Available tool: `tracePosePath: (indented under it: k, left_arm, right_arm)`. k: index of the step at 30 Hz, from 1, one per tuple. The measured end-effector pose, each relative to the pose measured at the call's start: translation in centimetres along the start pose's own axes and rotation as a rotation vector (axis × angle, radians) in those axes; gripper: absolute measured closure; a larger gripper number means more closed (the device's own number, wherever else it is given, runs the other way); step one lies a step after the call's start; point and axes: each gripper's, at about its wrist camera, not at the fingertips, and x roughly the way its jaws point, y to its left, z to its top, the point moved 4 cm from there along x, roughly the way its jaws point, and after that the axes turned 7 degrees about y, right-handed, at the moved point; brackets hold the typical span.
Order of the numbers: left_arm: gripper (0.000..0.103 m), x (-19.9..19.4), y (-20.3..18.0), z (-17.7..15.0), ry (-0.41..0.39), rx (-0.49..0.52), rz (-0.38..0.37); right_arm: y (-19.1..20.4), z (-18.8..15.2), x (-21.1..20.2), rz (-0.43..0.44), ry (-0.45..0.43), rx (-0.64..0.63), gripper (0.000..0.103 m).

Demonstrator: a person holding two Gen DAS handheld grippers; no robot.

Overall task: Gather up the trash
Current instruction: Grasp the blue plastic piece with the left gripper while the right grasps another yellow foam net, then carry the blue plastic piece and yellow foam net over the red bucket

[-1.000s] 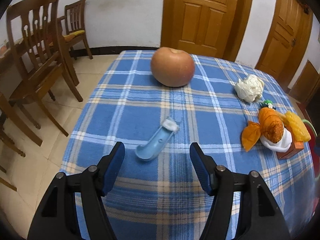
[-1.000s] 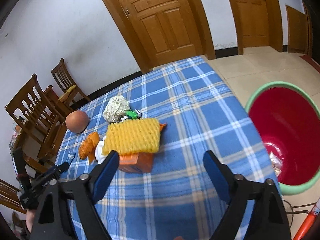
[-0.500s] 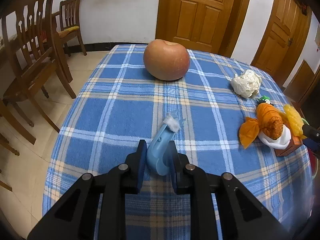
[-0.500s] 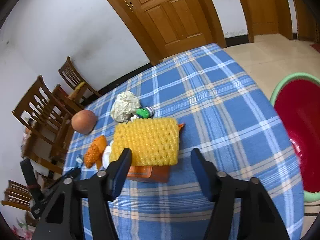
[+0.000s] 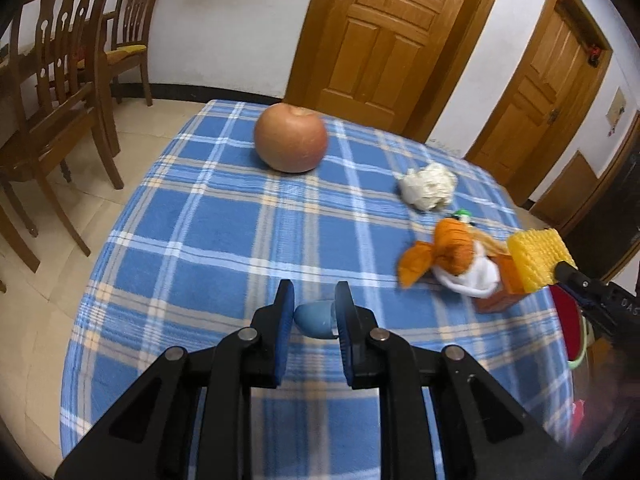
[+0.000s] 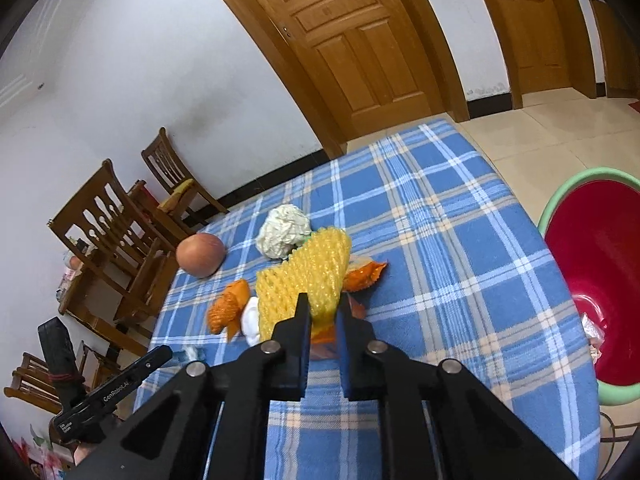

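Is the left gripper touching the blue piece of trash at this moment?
Touching. The left wrist view shows the left gripper closed on the blue trash, with both pads pressed against its sides and no gap visible.

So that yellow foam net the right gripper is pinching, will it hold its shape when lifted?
Probably not. The foam net looks like soft open mesh, and it already bends where the right gripper squeezes it, so it will likely sag. It should be very light. It may drag the orange wrapper touching it.
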Motion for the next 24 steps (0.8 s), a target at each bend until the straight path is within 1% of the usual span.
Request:
tracePosePath:
  k: [7, 11, 16, 21, 24]
  left_arm:
    - [0.083, -2.2, -2.5, -0.3, -0.028, 0.036, -0.046]
    - [0.083, -3.3, -4.6, -0.4, -0.034, 0.071, -0.080]
    - [0.083, -4.2, -7.5, -0.3, -0.048, 0.123, -0.112]
    - [0.083, -4.3, -11.2, -0.2, -0.048, 0.173, -0.161]
    - [0.083, -4.4, -13.3, -0.2, -0.049, 0.204, -0.181]
  right_arm:
    - [0.2, -1.1, -3.0, 0.008, -0.051, -0.010, 0.090]
    - [0.1, -1.9, -5.0, -0.007, -0.085, -0.017, 0.090]
    - [-0.8, -2.7, -7.1, -0.029, -0.116, 0.002, 0.090]
    - [-2.5, -3.3, -9.3, -0.054, -0.152, 0.035, 0.090]
    - [-3.8, -3.7, -10.7, -0.094, -0.186, 0.051, 0.090]
